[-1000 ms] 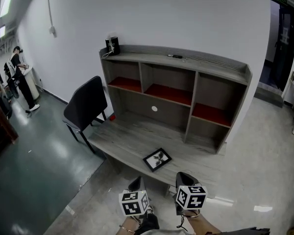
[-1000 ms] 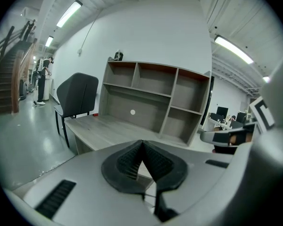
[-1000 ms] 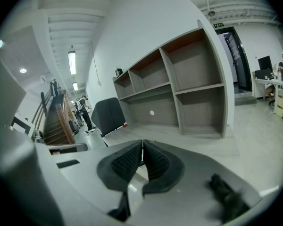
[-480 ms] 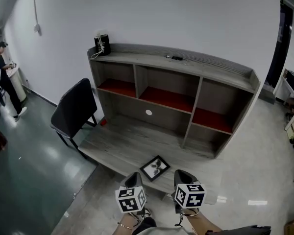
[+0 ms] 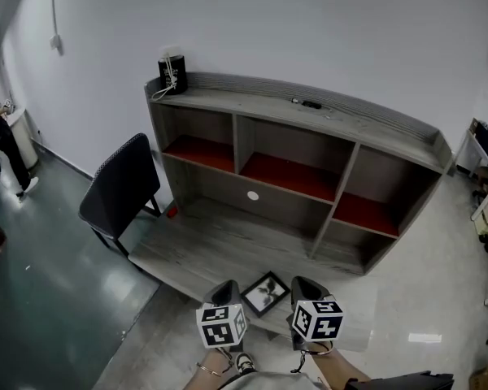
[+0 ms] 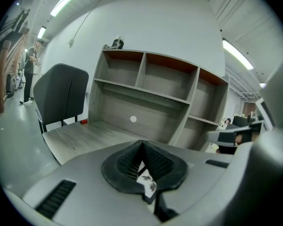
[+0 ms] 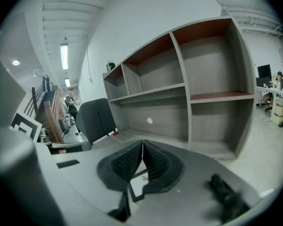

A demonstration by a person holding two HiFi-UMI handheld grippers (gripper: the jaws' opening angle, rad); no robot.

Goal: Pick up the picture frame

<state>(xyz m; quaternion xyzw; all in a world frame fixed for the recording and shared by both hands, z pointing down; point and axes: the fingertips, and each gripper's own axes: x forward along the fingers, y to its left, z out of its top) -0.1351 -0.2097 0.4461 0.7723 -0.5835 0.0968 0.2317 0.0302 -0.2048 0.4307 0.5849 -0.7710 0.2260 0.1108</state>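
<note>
The picture frame (image 5: 266,293) is black with a white mat and a dark plant print. It lies flat on the grey desk (image 5: 203,246), close to the front edge. My left gripper (image 5: 228,288) is just left of the frame and my right gripper (image 5: 303,283) just right of it, both above the desk's front edge. In the left gripper view the left gripper (image 6: 142,144) has its jaws pressed together, with a corner of the frame (image 6: 145,182) showing below them. My right gripper (image 7: 142,142) is likewise shut and empty, with the frame (image 7: 136,185) visible beneath.
A grey shelf unit (image 5: 309,149) with red-lined compartments stands at the back of the desk. A black cylinder with a cable (image 5: 171,71) sits on its top left. A black chair (image 5: 122,193) stands left of the desk. A person (image 5: 0,132) stands far left.
Both grippers have moved forward toward the desk; they were short of its front edge and now flank the frame. The frame has not moved.
</note>
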